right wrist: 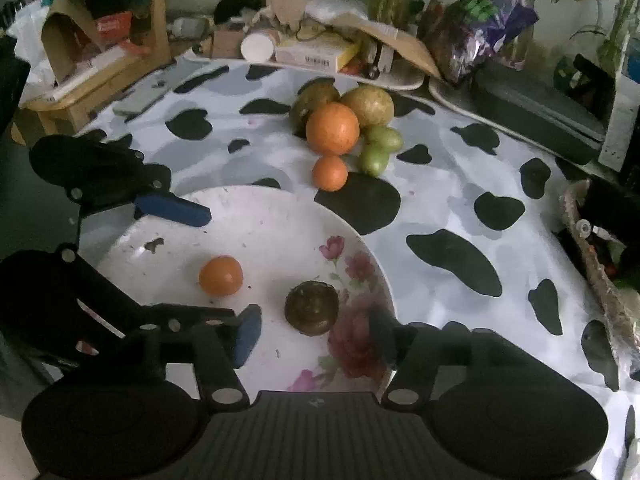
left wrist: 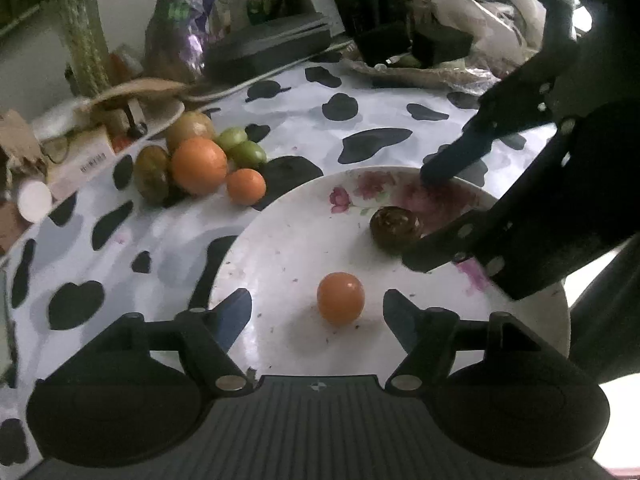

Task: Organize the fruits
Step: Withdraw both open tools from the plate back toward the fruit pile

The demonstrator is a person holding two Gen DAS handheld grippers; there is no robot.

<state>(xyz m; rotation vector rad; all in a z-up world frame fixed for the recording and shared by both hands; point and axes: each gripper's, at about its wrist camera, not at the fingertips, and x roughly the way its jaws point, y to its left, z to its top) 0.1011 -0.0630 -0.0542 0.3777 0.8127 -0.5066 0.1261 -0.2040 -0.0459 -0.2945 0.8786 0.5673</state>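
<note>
Cow-print tablecloth; both grippers agape, empty.

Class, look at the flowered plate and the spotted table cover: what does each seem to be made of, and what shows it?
Plate: probably glazed ceramic, or melamine; smooth white surface with a soft sheen and printed pink flowers.
Table cover: likely thin plastic or oilcloth; a cow-spot print lying in shallow wrinkles with faint gloss. Cloth cannot be ruled out.

Left gripper and right gripper fingers apart.
</note>
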